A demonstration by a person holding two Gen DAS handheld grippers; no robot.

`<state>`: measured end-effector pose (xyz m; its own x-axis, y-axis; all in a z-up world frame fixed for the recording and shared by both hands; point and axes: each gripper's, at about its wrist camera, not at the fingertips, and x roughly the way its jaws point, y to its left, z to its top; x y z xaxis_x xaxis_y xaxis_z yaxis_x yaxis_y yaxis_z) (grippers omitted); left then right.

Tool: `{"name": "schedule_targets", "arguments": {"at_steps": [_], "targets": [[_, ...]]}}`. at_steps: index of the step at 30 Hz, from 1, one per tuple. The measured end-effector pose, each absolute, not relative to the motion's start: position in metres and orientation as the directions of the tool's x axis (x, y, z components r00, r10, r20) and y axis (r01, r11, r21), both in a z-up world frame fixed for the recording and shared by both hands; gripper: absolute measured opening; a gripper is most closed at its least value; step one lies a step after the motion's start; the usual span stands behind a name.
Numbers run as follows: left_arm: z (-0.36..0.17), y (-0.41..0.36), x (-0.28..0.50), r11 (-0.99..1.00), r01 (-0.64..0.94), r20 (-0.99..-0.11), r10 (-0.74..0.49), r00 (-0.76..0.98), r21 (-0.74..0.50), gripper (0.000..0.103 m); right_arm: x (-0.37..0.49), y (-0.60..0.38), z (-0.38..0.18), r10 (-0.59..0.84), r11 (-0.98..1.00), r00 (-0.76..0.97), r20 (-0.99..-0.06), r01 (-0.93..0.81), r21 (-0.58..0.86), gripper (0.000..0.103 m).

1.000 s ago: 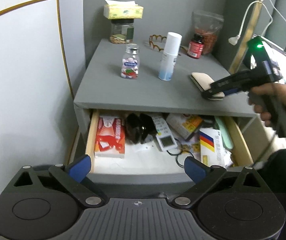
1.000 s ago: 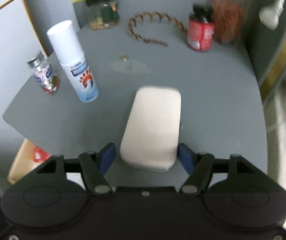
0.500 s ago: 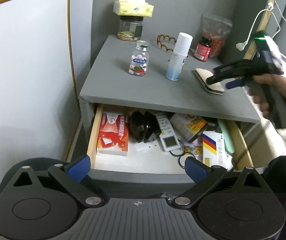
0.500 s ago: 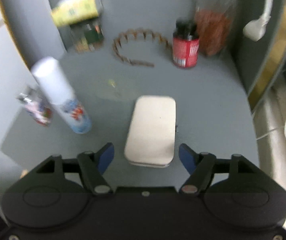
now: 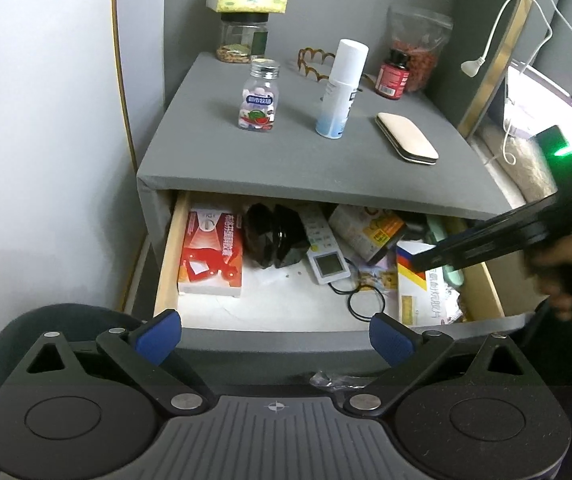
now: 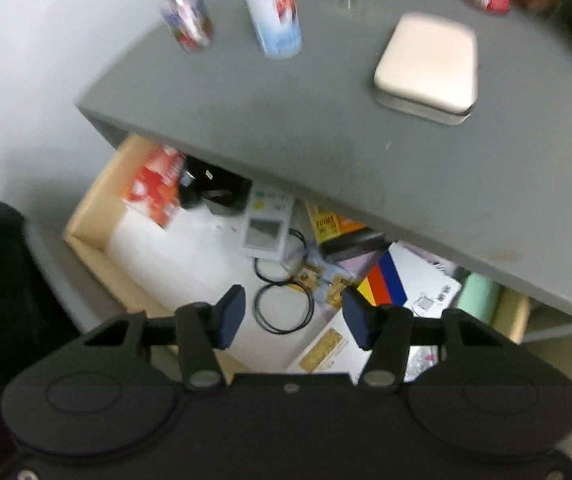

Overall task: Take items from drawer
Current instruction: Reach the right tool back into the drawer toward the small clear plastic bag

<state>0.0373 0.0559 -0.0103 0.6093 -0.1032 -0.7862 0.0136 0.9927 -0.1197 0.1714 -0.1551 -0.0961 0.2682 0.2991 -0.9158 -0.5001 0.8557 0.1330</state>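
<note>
Having left 1 cream case [image 5: 407, 137] on the nightstand top [image 5: 294, 168], now hanging over the open drawer [image 5: 366, 336]. Left wrist: showing 2 bottles, 1 spray can [image 5: 341, 88]; left gripper [image 5: 274, 330] gaping wide, empty. Right wrist: right gripper [image 6: 291, 318] half open, just closing, gripping nothing, above 2 hair ties [image 6: 284, 306].

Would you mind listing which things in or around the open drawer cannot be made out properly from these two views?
- Back of the wooden drawer: both views, hidden under the grey cabinet top.
- Pale green object: left wrist view, crossed by the right gripper; right wrist view, half under the top.
- Clear candy bottle and white spray can: right wrist view, blurred, tops cut off.
</note>
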Motion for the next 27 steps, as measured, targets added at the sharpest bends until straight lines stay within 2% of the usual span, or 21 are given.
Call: {"name": "schedule_targets", "arguments": {"at_steps": [3, 6, 9, 10, 11, 15, 16, 24, 27], "targets": [[-0.011, 0.057, 0.037, 0.993, 0.012, -0.791, -0.099, 0.604, -0.116, 0.099, 0.182, -0.140, -0.122, 0.274, 0.845, 0.237, -0.932, -0.523, 0.116, 0.058], [-0.013, 0.059, 0.038, 0.993, 0.008, -0.798, -0.101, 0.595, -0.120, 0.099, 0.191, -0.122, -0.142, 0.184, 0.830, 0.259, -0.948, -0.557, 0.009, 0.061], [-0.013, 0.061, 0.039, 0.992, 0.007, -0.798, -0.102, 0.593, -0.122, 0.099, 0.193, -0.116, -0.162, 0.146, 0.820, 0.245, -0.958, -0.572, -0.021, 0.058], [-0.013, 0.061, 0.039, 0.992, 0.006, -0.799, -0.103, 0.592, -0.123, 0.099, 0.194, -0.117, -0.167, 0.147, 0.822, 0.242, -0.959, -0.569, -0.018, 0.053], [-0.013, 0.061, 0.040, 0.992, 0.006, -0.800, -0.103, 0.592, -0.123, 0.099, 0.195, -0.118, -0.169, 0.144, 0.826, 0.245, -0.959, -0.563, -0.020, 0.036], [-0.013, 0.063, 0.041, 0.991, 0.004, -0.801, -0.109, 0.588, -0.132, 0.099, 0.196, -0.118, -0.156, 0.150, 0.839, 0.233, -0.961, -0.545, -0.001, 0.014], [-0.013, 0.063, 0.041, 0.991, 0.005, -0.801, -0.111, 0.588, -0.133, 0.099, 0.194, -0.118, -0.151, 0.148, 0.834, 0.235, -0.961, -0.552, -0.006, 0.004], [-0.012, 0.062, 0.041, 0.990, 0.008, -0.802, -0.118, 0.586, -0.140, 0.099, 0.169, -0.127, -0.110, 0.256, 0.817, 0.240, -0.937, -0.571, 0.077, 0.006], [-0.012, 0.062, 0.041, 0.990, 0.009, -0.802, -0.120, 0.586, -0.142, 0.099, 0.168, -0.136, -0.097, 0.319, 0.826, 0.253, -0.913, -0.547, 0.138, 0.014]]}}
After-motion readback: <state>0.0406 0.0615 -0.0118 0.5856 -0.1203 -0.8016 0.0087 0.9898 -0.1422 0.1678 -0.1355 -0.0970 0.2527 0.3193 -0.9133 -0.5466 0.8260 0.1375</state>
